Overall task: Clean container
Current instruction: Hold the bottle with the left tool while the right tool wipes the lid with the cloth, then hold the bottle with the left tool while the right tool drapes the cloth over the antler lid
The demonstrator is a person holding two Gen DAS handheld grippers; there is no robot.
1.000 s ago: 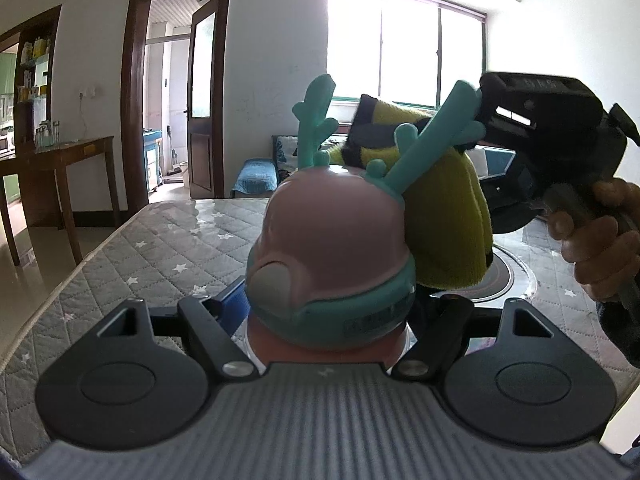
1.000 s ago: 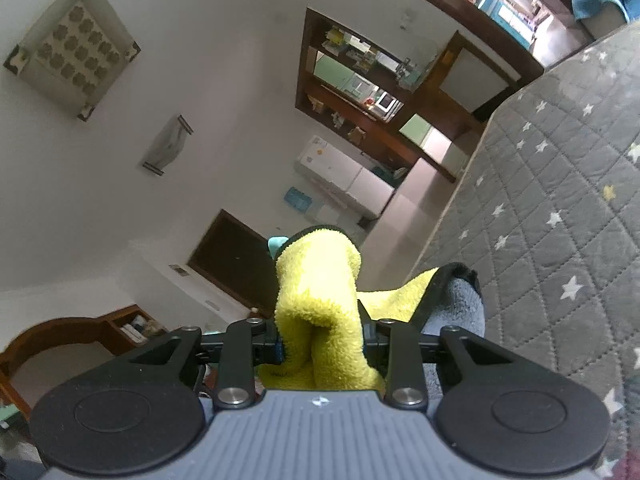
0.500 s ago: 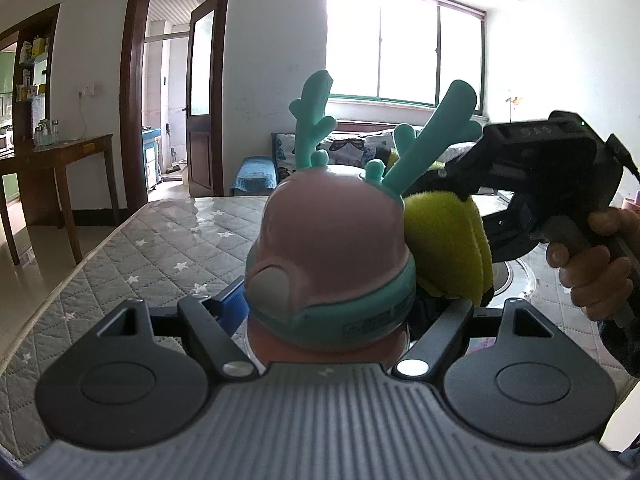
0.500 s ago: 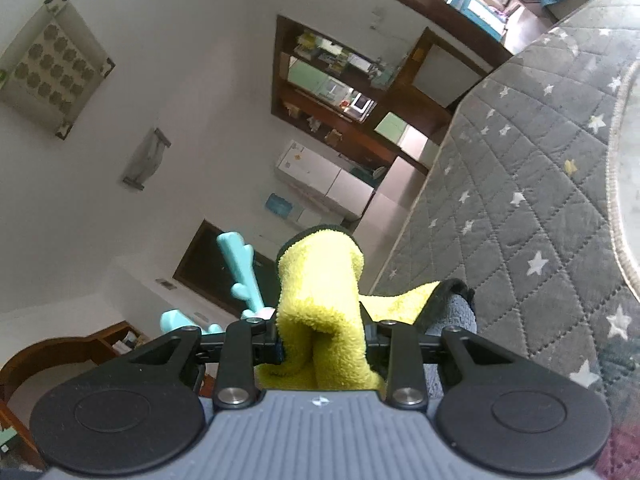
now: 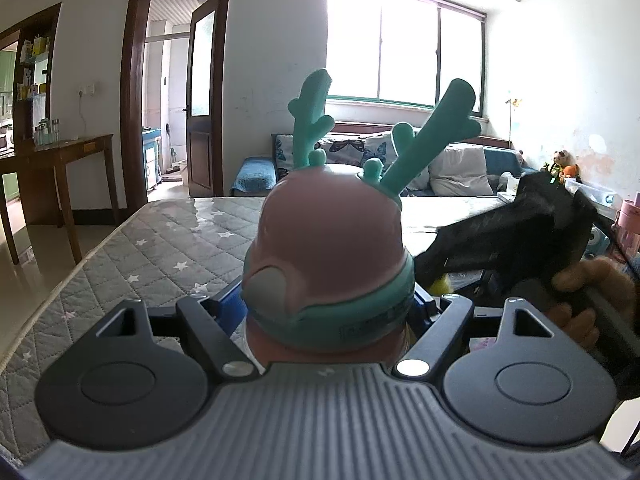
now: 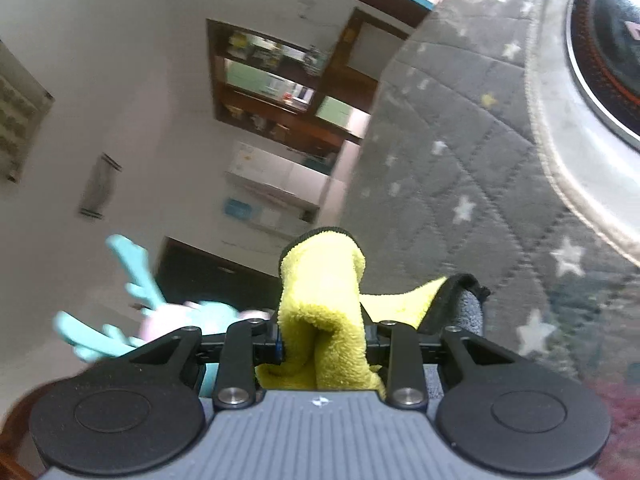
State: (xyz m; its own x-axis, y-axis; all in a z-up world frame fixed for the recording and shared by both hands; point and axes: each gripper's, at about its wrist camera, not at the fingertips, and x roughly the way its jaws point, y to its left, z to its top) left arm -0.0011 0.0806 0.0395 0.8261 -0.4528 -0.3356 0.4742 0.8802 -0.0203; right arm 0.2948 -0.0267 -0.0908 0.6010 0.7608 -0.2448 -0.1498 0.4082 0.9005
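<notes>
My left gripper (image 5: 328,312) is shut on a pink container (image 5: 326,248) with a teal band and teal antlers (image 5: 432,140), held upright above the mattress. My right gripper (image 6: 322,344) is shut on a folded yellow cloth (image 6: 322,296) with a dark edge. In the left wrist view the right gripper's black body (image 5: 520,236) sits low to the right of the container, held by a hand, and only a speck of the cloth (image 5: 442,286) shows. In the right wrist view the container (image 6: 160,320) is blurred at lower left, apart from the cloth.
A grey quilted mattress with white stars (image 5: 160,248) lies under both grippers. A round white and black appliance (image 6: 580,80) sits on it at the right. A wooden side table (image 5: 60,168) stands at left, a sofa with cushions (image 5: 452,164) behind.
My right gripper with the yellow cloth has swept down from the top of the container, past the antlers, to low on its right side. The left gripper has kept the container still.
</notes>
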